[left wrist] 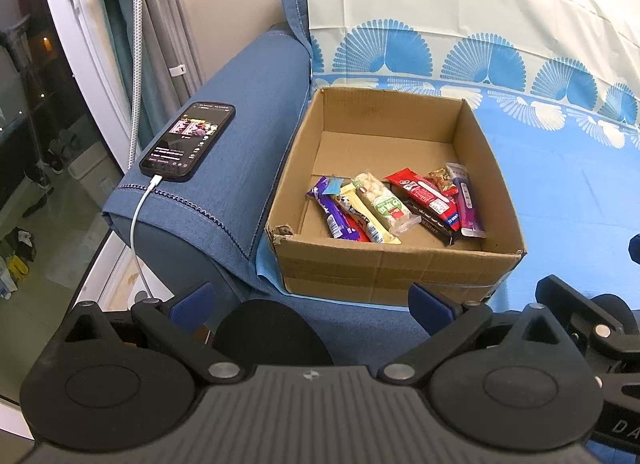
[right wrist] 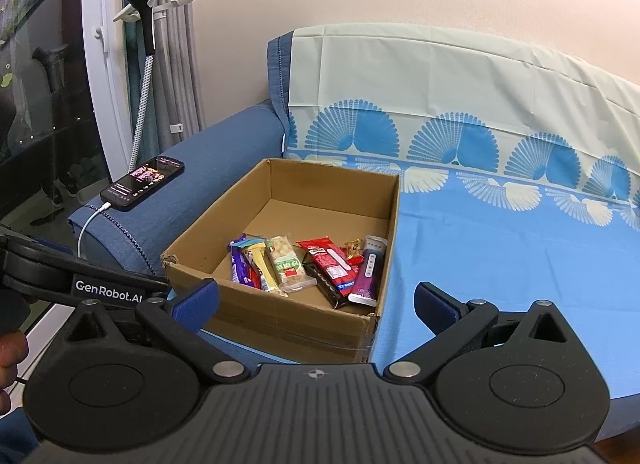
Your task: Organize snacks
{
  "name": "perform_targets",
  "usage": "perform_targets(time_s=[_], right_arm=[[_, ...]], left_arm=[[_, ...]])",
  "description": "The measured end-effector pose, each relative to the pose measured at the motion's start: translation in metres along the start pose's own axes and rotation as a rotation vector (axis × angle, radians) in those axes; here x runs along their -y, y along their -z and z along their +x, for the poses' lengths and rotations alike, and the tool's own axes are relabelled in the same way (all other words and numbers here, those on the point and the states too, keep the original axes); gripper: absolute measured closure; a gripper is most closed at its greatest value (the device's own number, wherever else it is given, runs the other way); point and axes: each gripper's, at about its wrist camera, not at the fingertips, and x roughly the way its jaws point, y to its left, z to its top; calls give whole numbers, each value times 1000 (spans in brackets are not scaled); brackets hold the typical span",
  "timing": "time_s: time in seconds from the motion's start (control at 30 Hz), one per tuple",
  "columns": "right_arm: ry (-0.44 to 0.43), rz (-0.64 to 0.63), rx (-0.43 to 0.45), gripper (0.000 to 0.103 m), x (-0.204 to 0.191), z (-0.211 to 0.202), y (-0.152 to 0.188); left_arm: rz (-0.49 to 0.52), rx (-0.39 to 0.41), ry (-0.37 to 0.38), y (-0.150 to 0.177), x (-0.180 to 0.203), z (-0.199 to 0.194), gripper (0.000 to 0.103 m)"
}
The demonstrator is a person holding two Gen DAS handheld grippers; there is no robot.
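Cardboard box (left wrist: 384,264) serves as the landmark: it sits open on the blue patterned cover (left wrist: 560,184) of a sofa, pressed against the armrest (left wrist: 248,104) on its left. On that armrest, left of the box, lies a phone (left wrist: 188,142) with its screen lit and a white cable (left wrist: 138,224) plugged in.

Inside the box, the snacks (left wrist: 394,206) are gathered along the near wall. From left to right: a purple bar (left wrist: 332,210), a yellow and white bar (left wrist: 362,214), a clear pack with a green label (left wrist: 386,204), a red packet (left wrist: 426,192) lying over a dark bar (left wrist: 430,218), a small gold sweet (left wrist: 440,180), and a purple-ended tube pack (left wrist: 466,200). The far half of the box floor is bare.

Both tools hang short of the box's near wall. The left gripper (left wrist: 312,300) has its jaws spread wide with nothing between them; the right gripper (right wrist: 316,302) is likewise wide apart and empty.

No snack lies outside the box in either view, so the gathering step looks finished or nearly so. Any next move would probably be straightening the overlapping packs, which calls for reaching over the near wall and closing on a single wrapper.
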Motion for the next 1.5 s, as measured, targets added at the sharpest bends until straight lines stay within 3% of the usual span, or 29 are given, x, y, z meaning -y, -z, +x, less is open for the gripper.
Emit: perform_targets(time_s=[1.5], right_arm=[[1,-1,2,0,-1,0,0]], left_arm=[[5,-5,-7,-1,-2,-1,0]])
